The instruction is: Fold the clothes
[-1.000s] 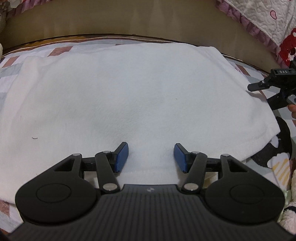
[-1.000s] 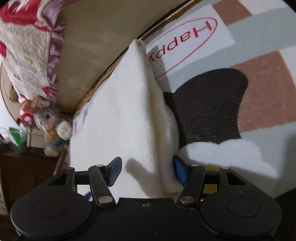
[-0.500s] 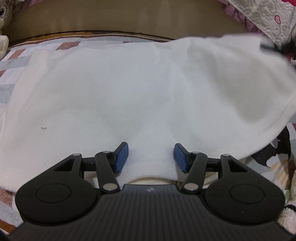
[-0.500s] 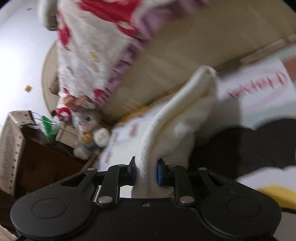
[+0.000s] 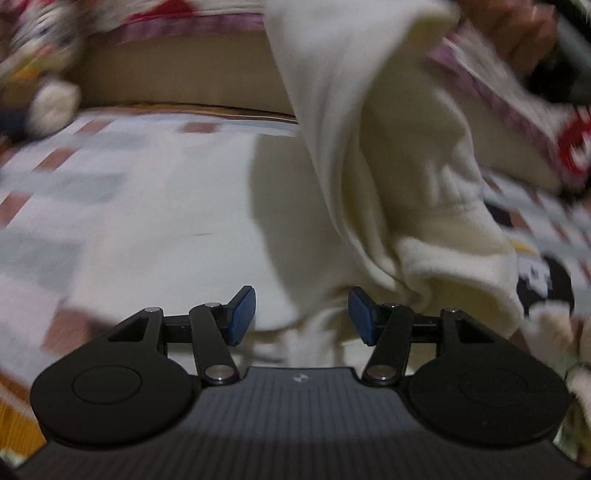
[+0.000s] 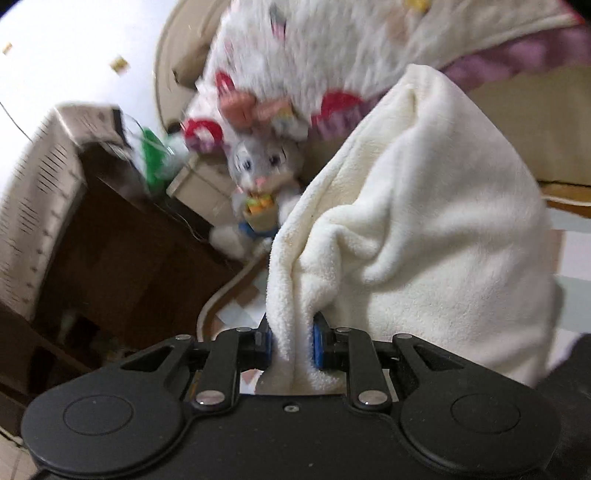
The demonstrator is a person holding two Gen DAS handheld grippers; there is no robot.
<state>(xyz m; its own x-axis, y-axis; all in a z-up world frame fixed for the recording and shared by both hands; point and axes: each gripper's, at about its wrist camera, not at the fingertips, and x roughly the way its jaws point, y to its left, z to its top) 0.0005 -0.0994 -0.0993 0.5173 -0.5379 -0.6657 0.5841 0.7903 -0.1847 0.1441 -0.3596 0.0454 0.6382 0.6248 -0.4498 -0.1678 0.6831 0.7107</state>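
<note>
The cream fleece garment [image 5: 406, 166] hangs in a bunched column from the upper right of the left wrist view, and its lower part still lies on the bed. My left gripper [image 5: 301, 315] is open. A fold of the cloth sits loose between its blue pads [image 5: 242, 314], closer to the right pad. A hand [image 5: 509, 26] shows blurred at the top right, above the raised cloth. In the right wrist view my right gripper [image 6: 291, 343] is shut on a pinched edge of the garment [image 6: 424, 221], which billows up and to the right.
A patterned bedspread [image 5: 129, 206] covers the bed, with a tan headboard [image 5: 184, 85] behind. A red-and-purple trimmed quilt [image 5: 517, 122] lies at the right. A plush rabbit [image 6: 258, 173] sits beside a dark wooden cabinet [image 6: 122, 251] off the bed's corner.
My right gripper closed on the garment's edge and swung it up off the bed. The garment went from lying flat to hanging bunched. The left gripper shifted sideways, still open.
</note>
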